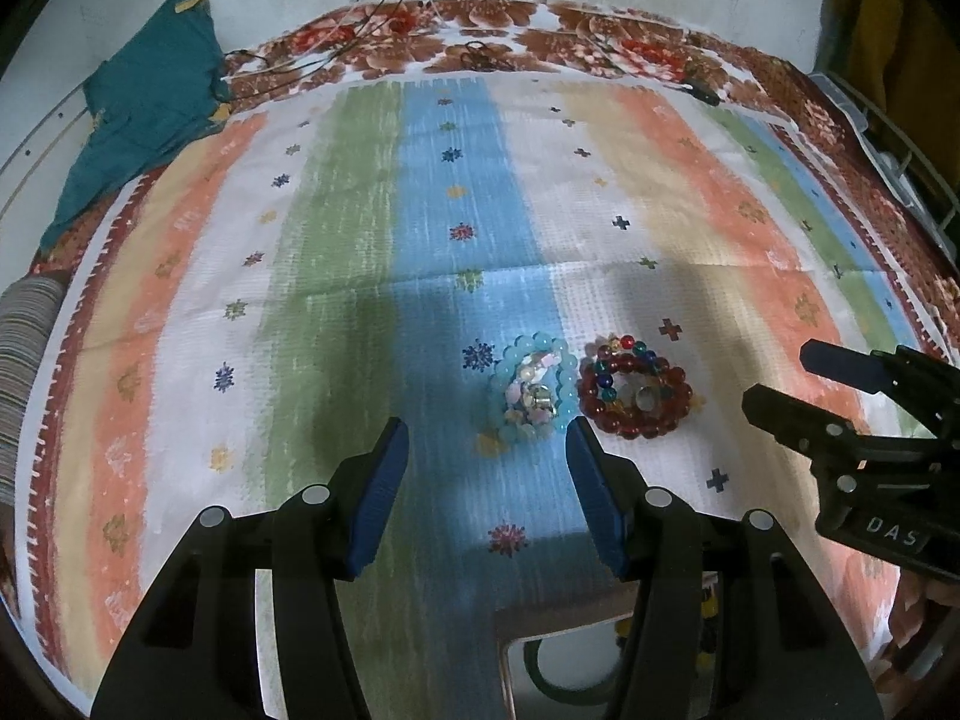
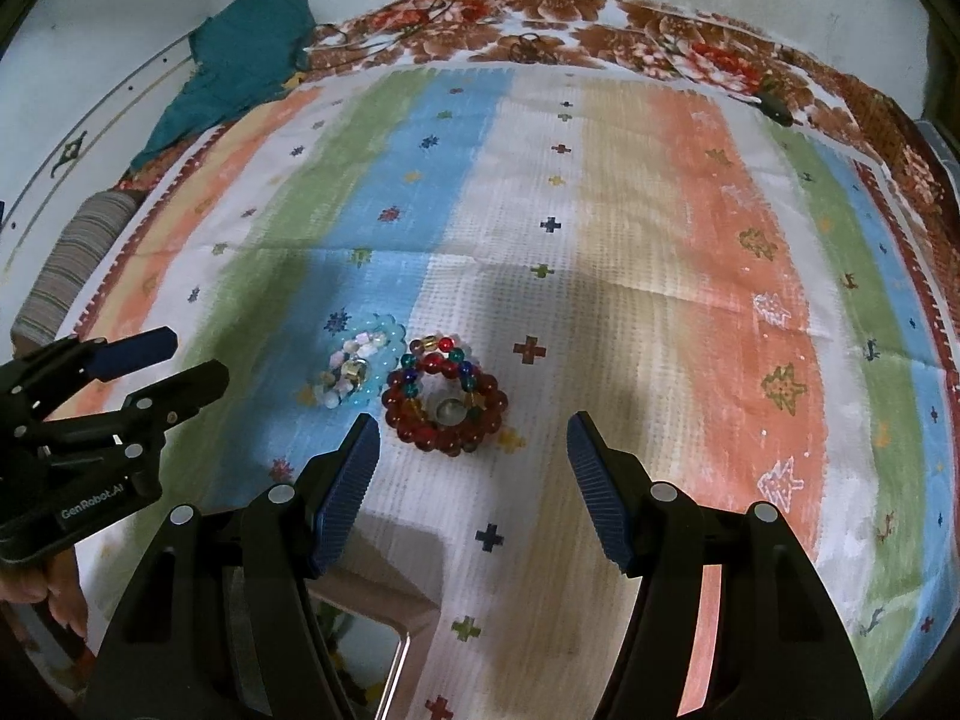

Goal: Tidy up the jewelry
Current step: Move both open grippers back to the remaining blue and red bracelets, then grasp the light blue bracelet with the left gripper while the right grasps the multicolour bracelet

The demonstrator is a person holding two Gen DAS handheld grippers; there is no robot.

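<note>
Two bead bracelet piles lie side by side on the striped cloth. The pale blue and white pile (image 1: pixel 533 387) (image 2: pixel 357 371) is on the left. The dark red and multicoloured pile (image 1: pixel 635 387) (image 2: pixel 447 402) is on the right, touching or nearly touching it. My left gripper (image 1: pixel 487 441) is open and empty, just short of the blue pile. My right gripper (image 2: pixel 474 435) is open and empty, just short of the red pile. Each gripper shows in the other's view, the right gripper (image 1: pixel 774 381) and the left gripper (image 2: pixel 198 357), both open.
A box with a mirror or open lid (image 1: pixel 558 618) (image 2: pixel 384 606) sits at the near edge under the grippers. A teal cloth (image 1: pixel 144 96) lies at the far left. Cables (image 1: pixel 384 0) run along the far edge. A striped cushion (image 2: pixel 72 252) is at the left.
</note>
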